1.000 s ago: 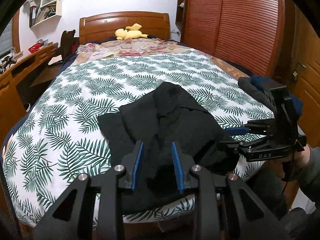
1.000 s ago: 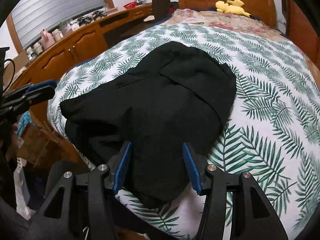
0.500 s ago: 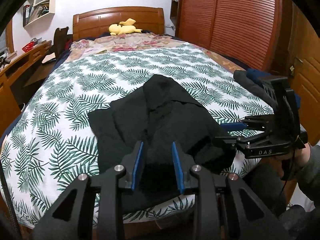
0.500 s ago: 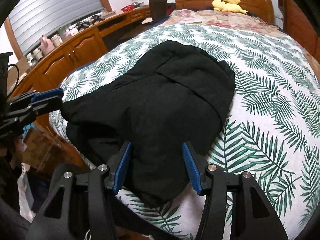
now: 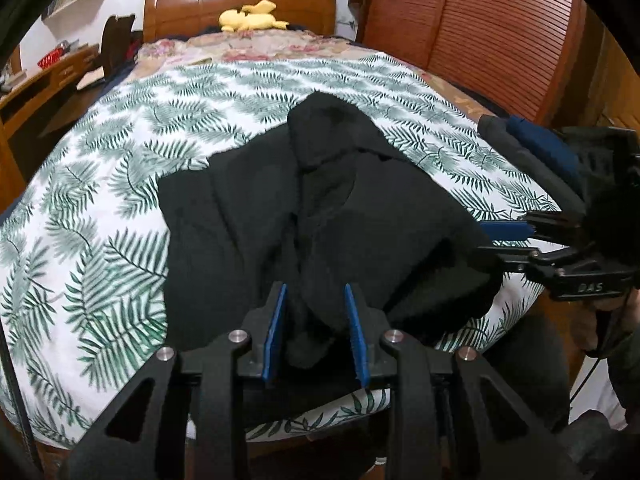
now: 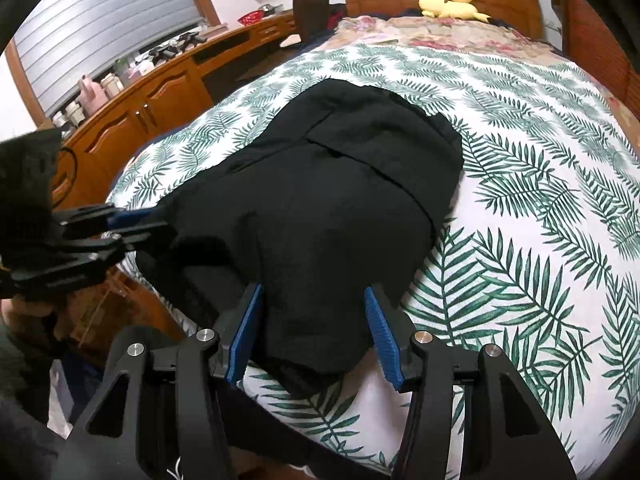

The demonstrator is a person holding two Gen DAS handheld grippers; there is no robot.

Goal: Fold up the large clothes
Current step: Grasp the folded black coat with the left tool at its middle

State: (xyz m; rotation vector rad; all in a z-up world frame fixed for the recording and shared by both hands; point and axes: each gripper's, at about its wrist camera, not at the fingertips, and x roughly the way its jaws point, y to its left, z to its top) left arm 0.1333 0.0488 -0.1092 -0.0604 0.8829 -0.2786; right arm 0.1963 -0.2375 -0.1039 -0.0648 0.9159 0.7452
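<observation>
A black garment (image 5: 320,216) lies bunched and partly folded near the foot edge of the bed (image 5: 120,184), on a white cover with green fern leaves. The left tool (image 5: 314,332) has its blue pads spread apart at the garment's near hem, with a fold of cloth between them but not pinched. The right tool (image 6: 312,334) is likewise spread wide over the other near corner, cloth lying between its pads. Each tool shows in the other's view at the garment's side edge. A yellow plush toy (image 6: 448,4) rests by the wooden headboard (image 5: 240,0), and a wooden desk (image 6: 160,88) runs along the wall beside the bed
</observation>
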